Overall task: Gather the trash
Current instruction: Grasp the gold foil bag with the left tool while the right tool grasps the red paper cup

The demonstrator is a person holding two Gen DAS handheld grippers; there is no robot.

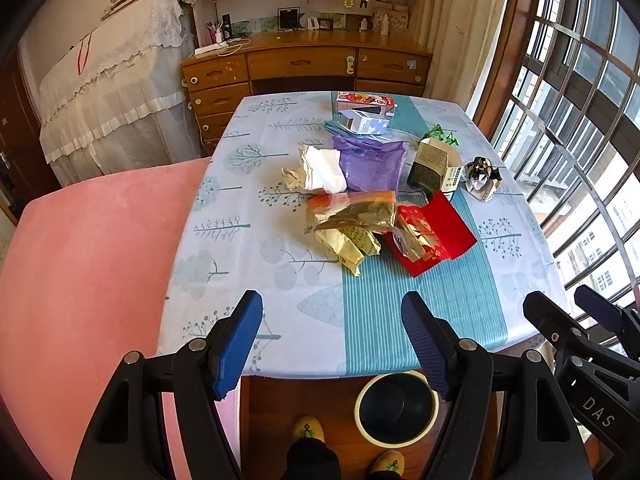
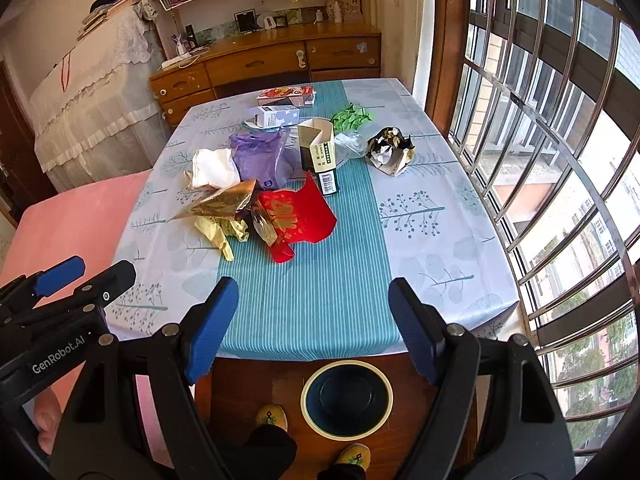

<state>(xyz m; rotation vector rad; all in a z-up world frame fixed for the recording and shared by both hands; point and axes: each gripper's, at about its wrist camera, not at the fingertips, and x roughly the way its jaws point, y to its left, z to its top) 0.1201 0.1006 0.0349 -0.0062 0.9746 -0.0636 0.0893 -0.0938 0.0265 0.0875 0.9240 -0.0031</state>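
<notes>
Your table (image 1: 248, 280) holds all the trash, uncollected: from the red packet (image 1: 444, 232) at centre, the purple bag (image 1: 372, 164) lies at 11 o'clock, the dark carton (image 1: 432, 164) at 12, white paper (image 1: 324, 172) at 10, the crumpled wrapper (image 1: 482, 176) at 1. The bin (image 1: 396, 408) stands on the floor at 6, seemingly empty. Your left gripper (image 1: 332, 344) and right gripper (image 2: 312, 328) both stand open, holding nothing. Judged progress: nothing collected yet; every piece remains.

A pink cushion (image 1: 88, 248) is seen against the desk's left edge. Beyond its far edge a wooden dresser (image 1: 304, 68) is set, with a barred window (image 2: 540, 140) along the right.
</notes>
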